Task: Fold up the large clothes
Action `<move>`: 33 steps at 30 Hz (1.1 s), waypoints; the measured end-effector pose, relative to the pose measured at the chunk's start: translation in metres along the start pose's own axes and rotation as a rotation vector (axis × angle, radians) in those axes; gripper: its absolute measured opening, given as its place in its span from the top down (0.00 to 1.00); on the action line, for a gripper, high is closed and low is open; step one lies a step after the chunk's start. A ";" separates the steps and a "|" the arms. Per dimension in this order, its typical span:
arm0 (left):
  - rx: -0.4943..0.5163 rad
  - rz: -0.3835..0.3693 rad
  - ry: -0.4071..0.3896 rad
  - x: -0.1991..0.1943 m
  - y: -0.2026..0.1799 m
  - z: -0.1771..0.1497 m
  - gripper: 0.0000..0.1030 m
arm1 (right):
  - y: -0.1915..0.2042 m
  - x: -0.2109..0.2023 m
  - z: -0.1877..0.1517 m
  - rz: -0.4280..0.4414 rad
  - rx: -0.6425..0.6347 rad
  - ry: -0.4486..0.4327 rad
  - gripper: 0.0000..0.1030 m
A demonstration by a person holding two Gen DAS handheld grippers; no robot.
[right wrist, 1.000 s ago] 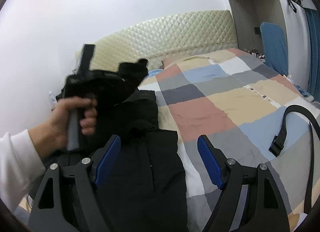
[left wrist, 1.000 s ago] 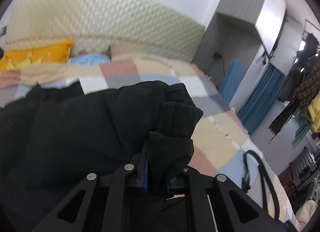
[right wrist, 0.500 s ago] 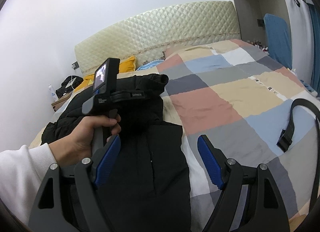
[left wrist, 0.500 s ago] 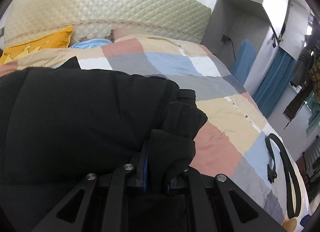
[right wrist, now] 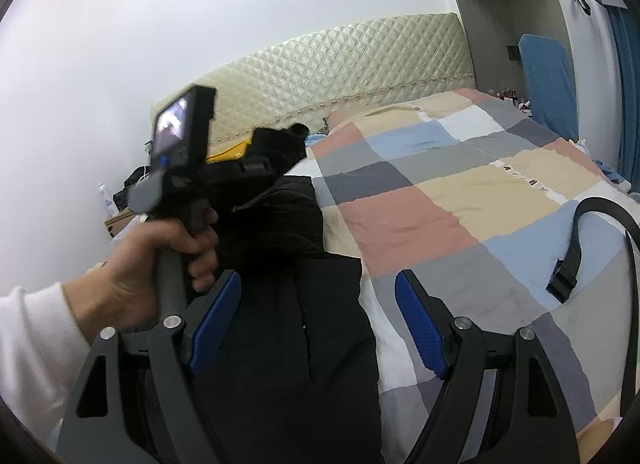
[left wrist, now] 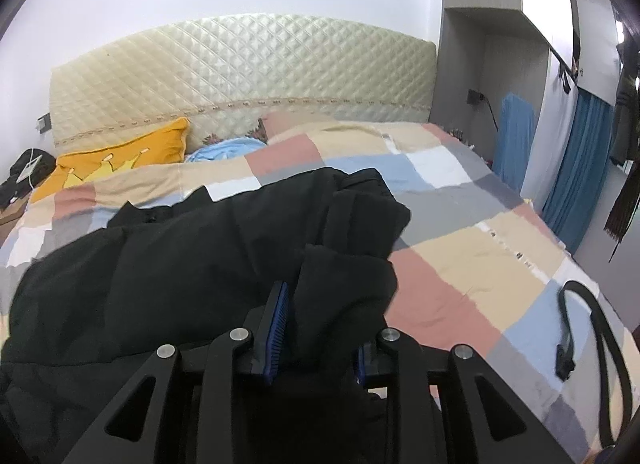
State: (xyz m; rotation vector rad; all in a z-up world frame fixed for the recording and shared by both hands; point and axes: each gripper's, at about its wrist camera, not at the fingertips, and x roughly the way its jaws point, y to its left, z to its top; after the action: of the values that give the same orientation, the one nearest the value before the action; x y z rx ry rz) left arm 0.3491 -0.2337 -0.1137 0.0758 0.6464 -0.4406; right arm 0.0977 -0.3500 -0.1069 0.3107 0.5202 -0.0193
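Patchwork bedding (left wrist: 452, 264) in pink, beige, blue, grey and white squares covers the bed, and a large black coat (left wrist: 160, 272) lies across its left half, its bulk spread toward the orange pillow (left wrist: 120, 159) and the quilted cream headboard (left wrist: 240, 75). In the left wrist view a thick fold of the coat's cuff rises between the blue pads of the left tongs (left wrist: 320, 328); their jaws have just been opening, the left pad stands visibly clear of the cloth, and the right pad is mostly hidden behind the fabric, so the fold sits loosely between them rather than pinched. The right wrist view shows the same tool from the side, held up in a bare hand (right wrist: 160, 264) with a white sleeve (right wrist: 32, 328), a bunch of black cloth draped over its front end, though blur hides the detail there. The right tongs (right wrist: 318, 324) are spread wide with nothing between the pads, hovering above the near edge of the coat, whose seam and lower panel fill the space beneath them. A black strap (right wrist: 576, 248) with a buckle lies on the bedding well off to the right, apart from the coat. Blue curtains (left wrist: 576, 167) hang by the far wall beside a grey wardrobe (left wrist: 492, 23).
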 end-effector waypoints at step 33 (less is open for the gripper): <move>-0.132 0.050 -0.270 -0.351 0.123 -0.018 0.60 | 0.034 -0.071 -0.001 0.055 -0.108 -0.133 0.21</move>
State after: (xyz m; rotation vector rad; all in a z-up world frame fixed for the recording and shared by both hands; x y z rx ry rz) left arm 0.1416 0.0120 0.0730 -0.0920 0.4059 -0.3515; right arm 0.0390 -0.3215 -0.0632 0.2163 0.3791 0.0413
